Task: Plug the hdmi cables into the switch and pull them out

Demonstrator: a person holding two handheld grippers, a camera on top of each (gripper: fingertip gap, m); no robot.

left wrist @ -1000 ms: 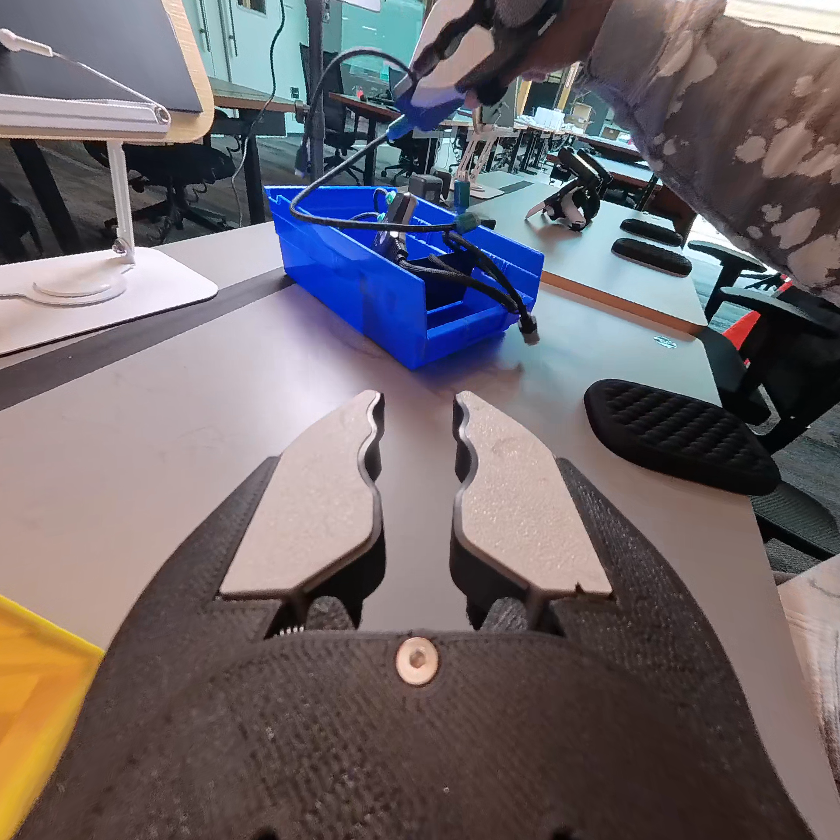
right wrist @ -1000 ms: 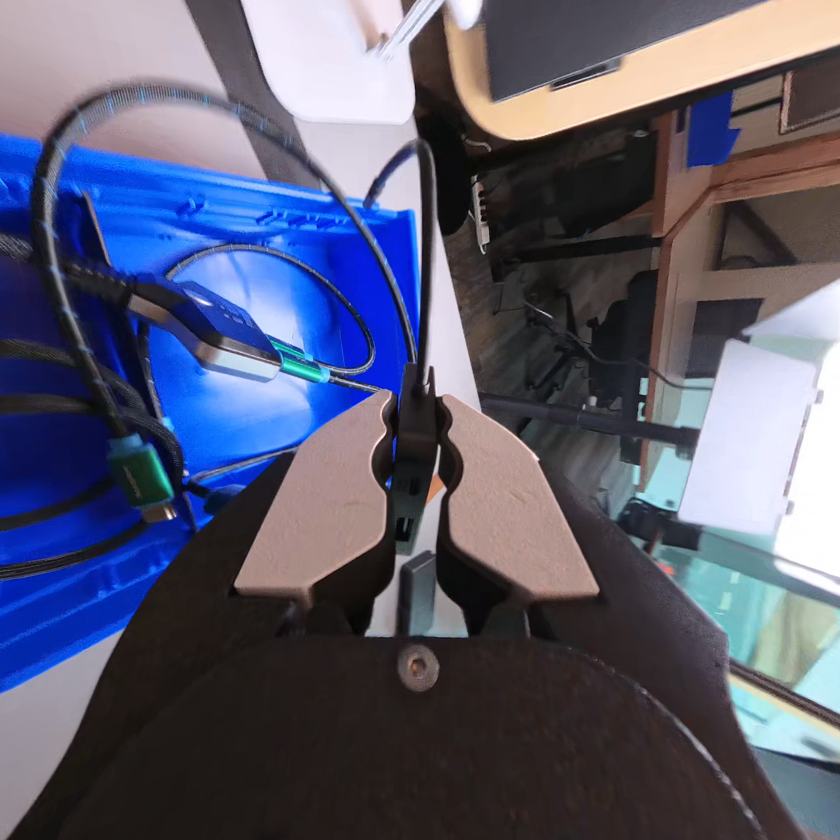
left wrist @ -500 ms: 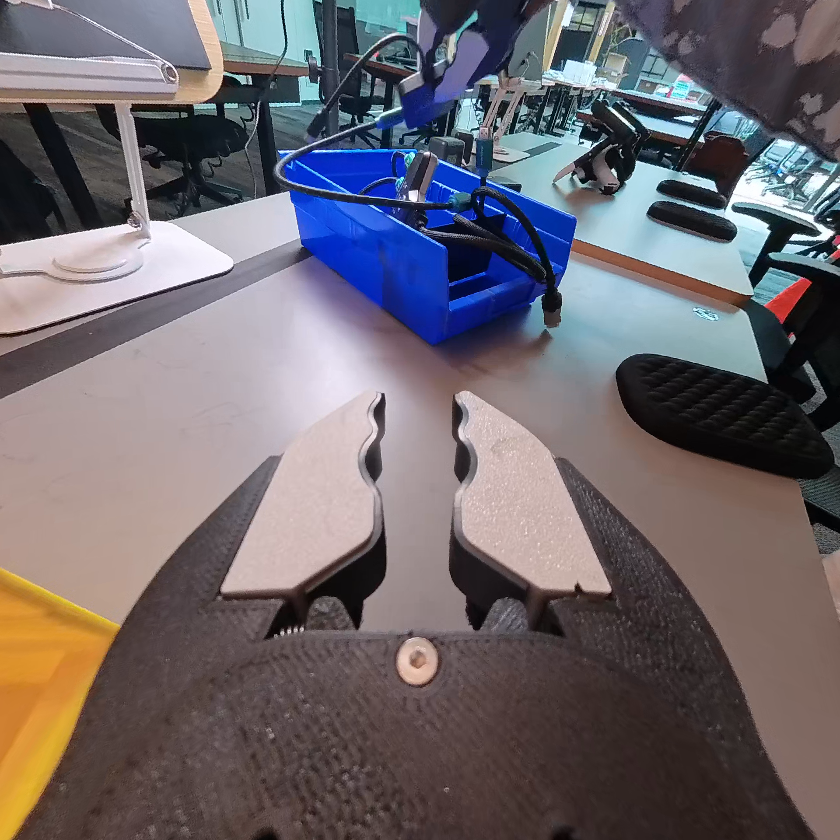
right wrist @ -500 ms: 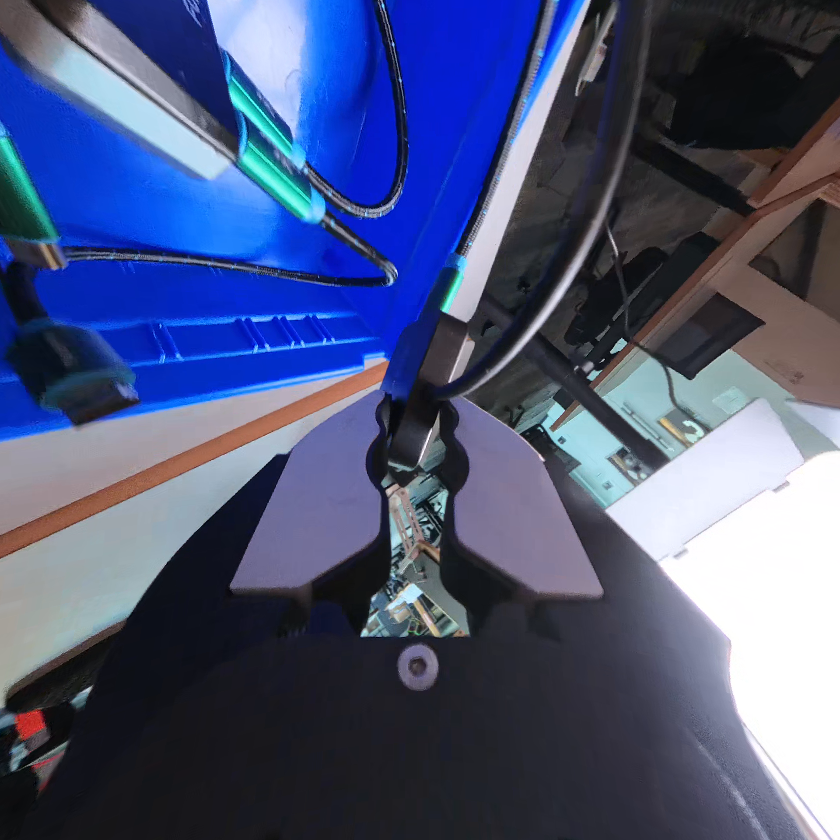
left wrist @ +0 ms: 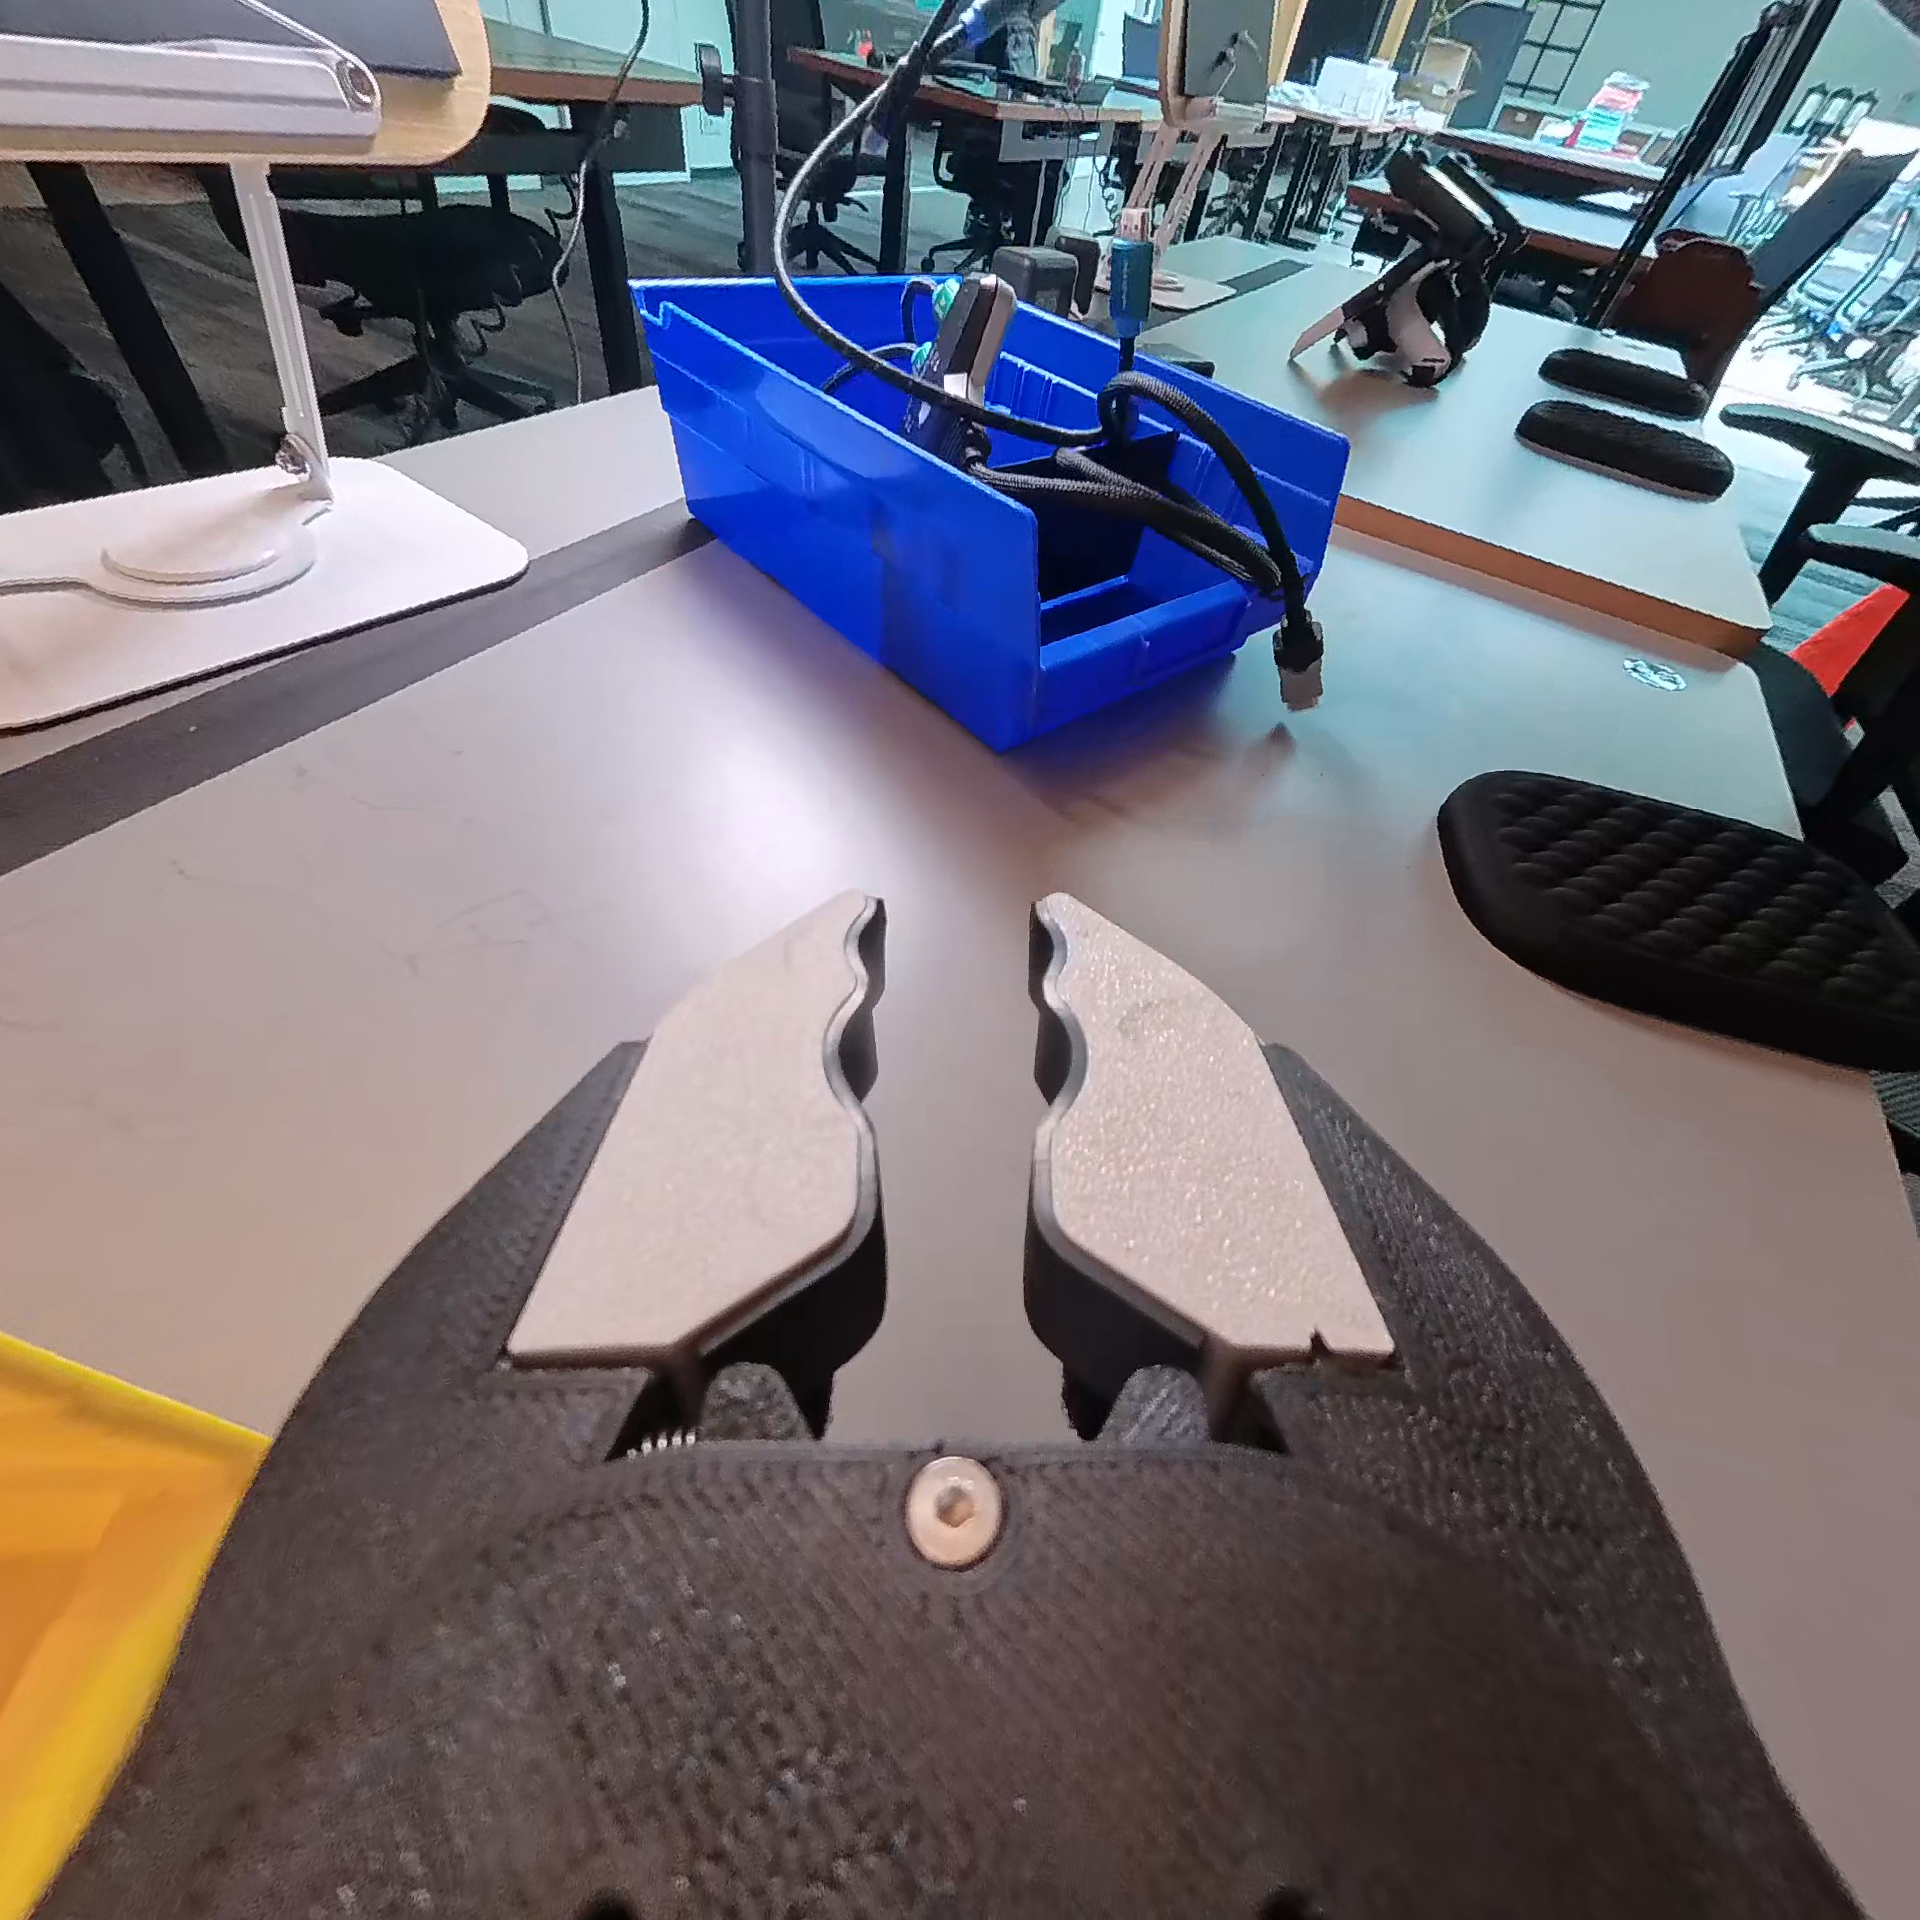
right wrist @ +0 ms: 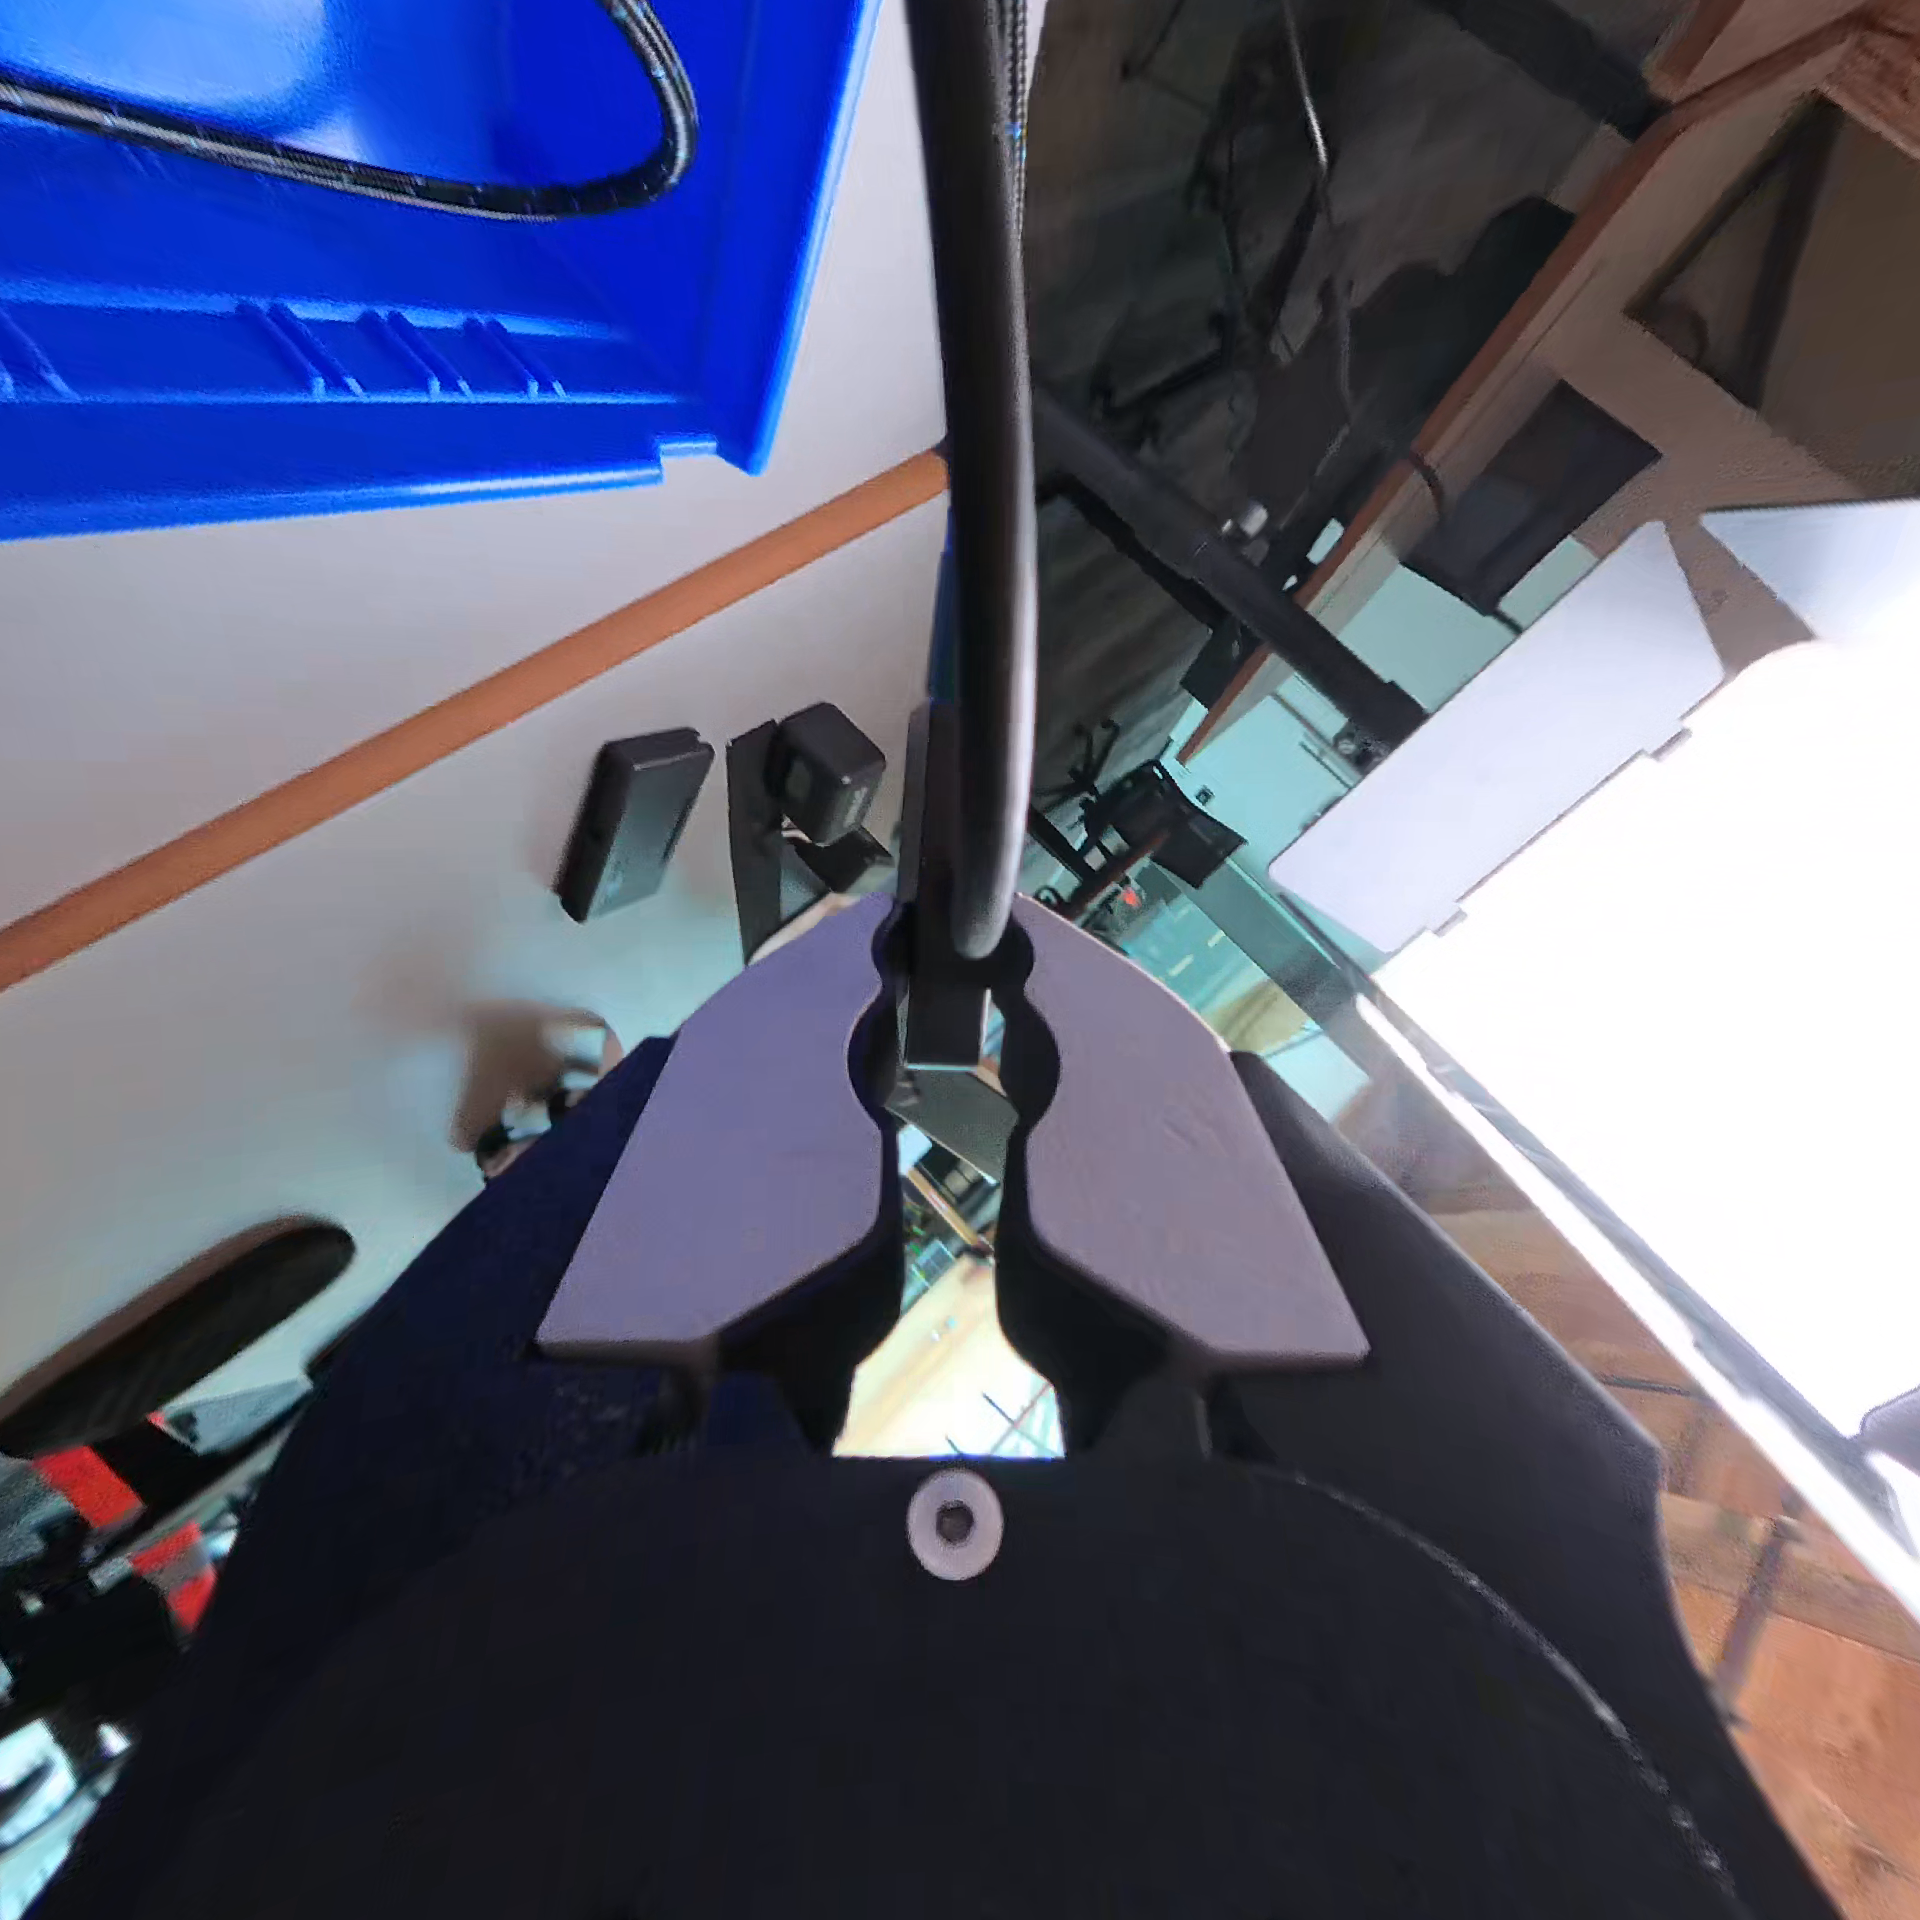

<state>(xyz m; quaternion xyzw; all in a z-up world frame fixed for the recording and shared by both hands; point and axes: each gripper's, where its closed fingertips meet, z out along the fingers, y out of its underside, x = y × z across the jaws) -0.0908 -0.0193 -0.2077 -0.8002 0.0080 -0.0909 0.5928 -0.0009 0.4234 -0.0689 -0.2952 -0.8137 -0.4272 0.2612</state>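
HDMI cable: a black cable [right wrist: 987, 436] runs up from the right gripper [right wrist: 951, 997], its plug [right wrist: 940, 1029] pinched between the fingertips; in the left wrist view the same lead [left wrist: 821, 187] arcs down into the blue bin [left wrist: 862, 509].
Switch: a small dark box with a silver edge [left wrist: 961, 348], standing tilted inside the bin among braided leads.
Right claw: closed on the plug body, the cable hanging free past the tips.
Left claw: the left gripper [left wrist: 956, 920] hovers low over the grey table [left wrist: 416, 883], jaws part-way apart, nothing between them.
Loose end: another braided lead's connector [left wrist: 1297, 665] dangles over the bin's front wall, near the table.
Handling: the cable looks light but springy, likely to twist the plug off line; the plug shell is rigid.
Where to hold: on the moulded plug shell, not the cord, and probably steady the light switch with the free claw.
Risk: an angled push could bend the connector tongue.
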